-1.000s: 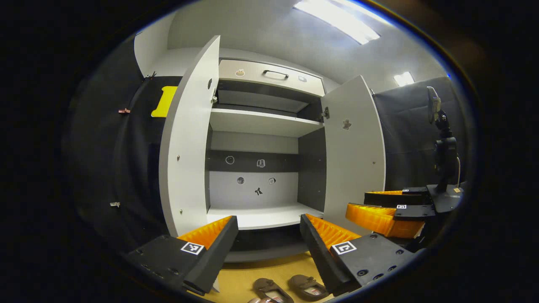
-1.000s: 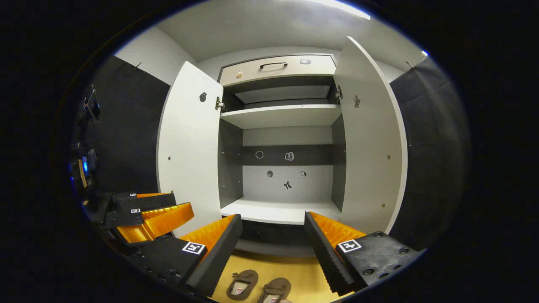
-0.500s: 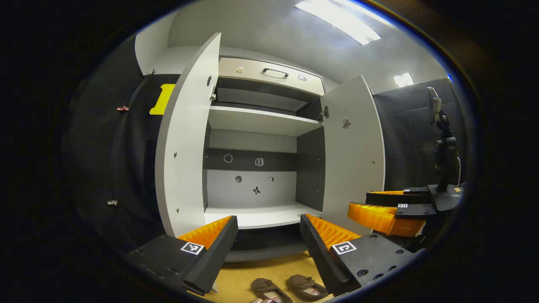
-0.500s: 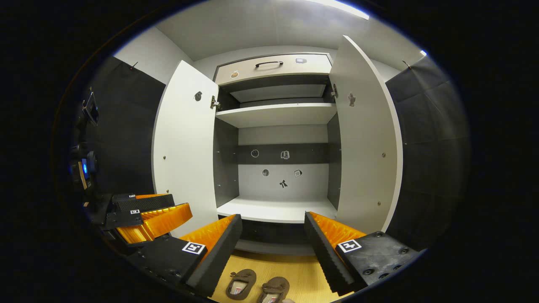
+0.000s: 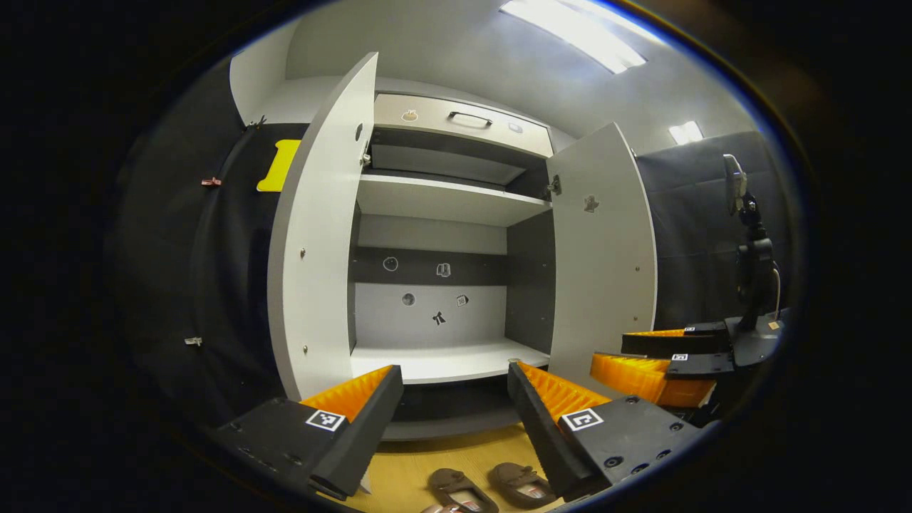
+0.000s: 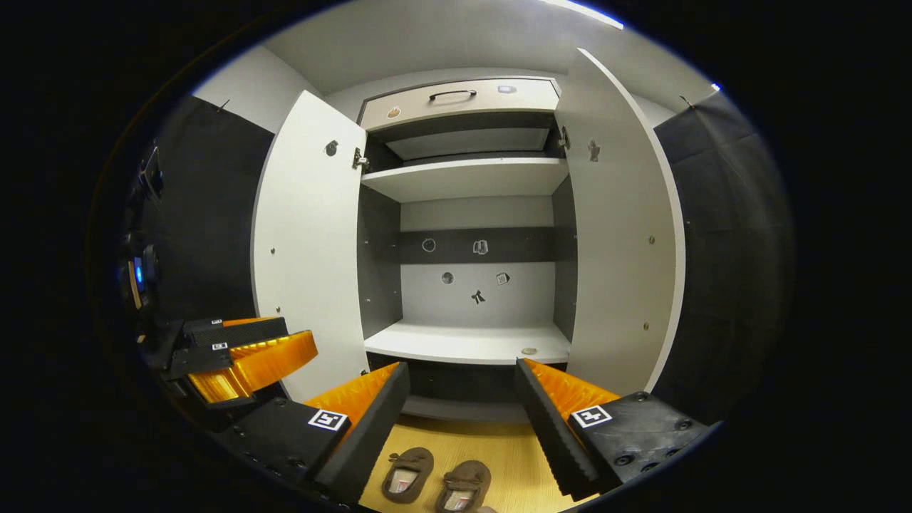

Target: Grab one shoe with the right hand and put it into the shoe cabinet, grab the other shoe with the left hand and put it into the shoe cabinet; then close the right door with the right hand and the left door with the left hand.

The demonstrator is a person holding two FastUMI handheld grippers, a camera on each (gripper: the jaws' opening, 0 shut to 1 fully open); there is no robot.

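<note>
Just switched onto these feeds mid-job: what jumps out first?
The shoe cabinet stands wide open ahead, both doors swung out and its lower shelf bare. The two brown shoes lie side by side on the wooden floor in front of it. The right claw and left claw hang open above them.

Matt smooth cabinet point(image 6: 313, 235), soft suede-like shoes point(image 6: 406, 474), wood-look floor point(image 6: 499, 456).

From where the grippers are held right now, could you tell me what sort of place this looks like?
Probably a staged recording booth rather than a home: a shoe cabinet stands with both doors open against black cloth walls, a pair of brown shoes lies on the wood floor, and a camera on a stand watches from the side.
</note>
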